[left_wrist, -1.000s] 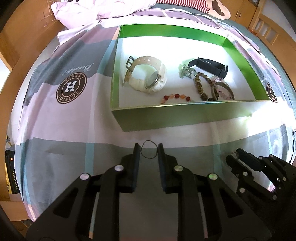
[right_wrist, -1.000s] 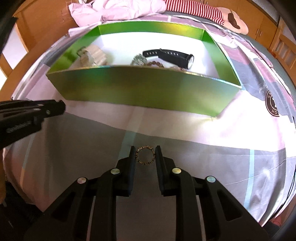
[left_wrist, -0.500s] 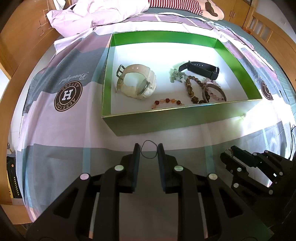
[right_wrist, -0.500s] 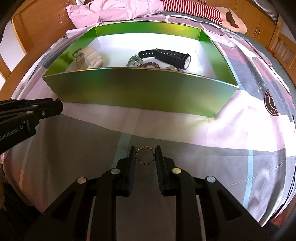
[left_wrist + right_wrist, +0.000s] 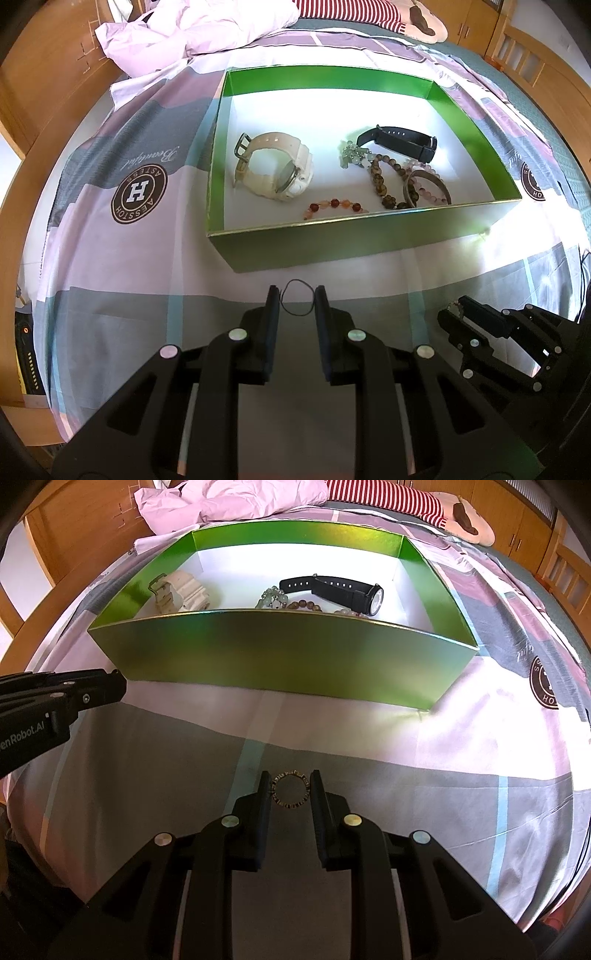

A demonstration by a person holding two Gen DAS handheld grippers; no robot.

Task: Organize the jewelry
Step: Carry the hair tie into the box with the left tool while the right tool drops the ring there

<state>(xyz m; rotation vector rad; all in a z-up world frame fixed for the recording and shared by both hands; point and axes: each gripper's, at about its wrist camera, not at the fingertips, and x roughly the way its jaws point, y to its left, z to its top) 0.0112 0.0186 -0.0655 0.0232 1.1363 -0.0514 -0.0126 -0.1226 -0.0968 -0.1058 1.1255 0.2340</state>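
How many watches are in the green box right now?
2. The cream watch lies in the left part of the green box, and the black watch lies toward the back right, behind the bead bracelets. The near wall could hide something small.

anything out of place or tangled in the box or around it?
In the green box the bead bracelets and bangle lie overlapped in one heap beside the black watch; the white watch sits apart. Nothing looks damaged. Each hand-held gripper holds a ring outside the box: left, right.
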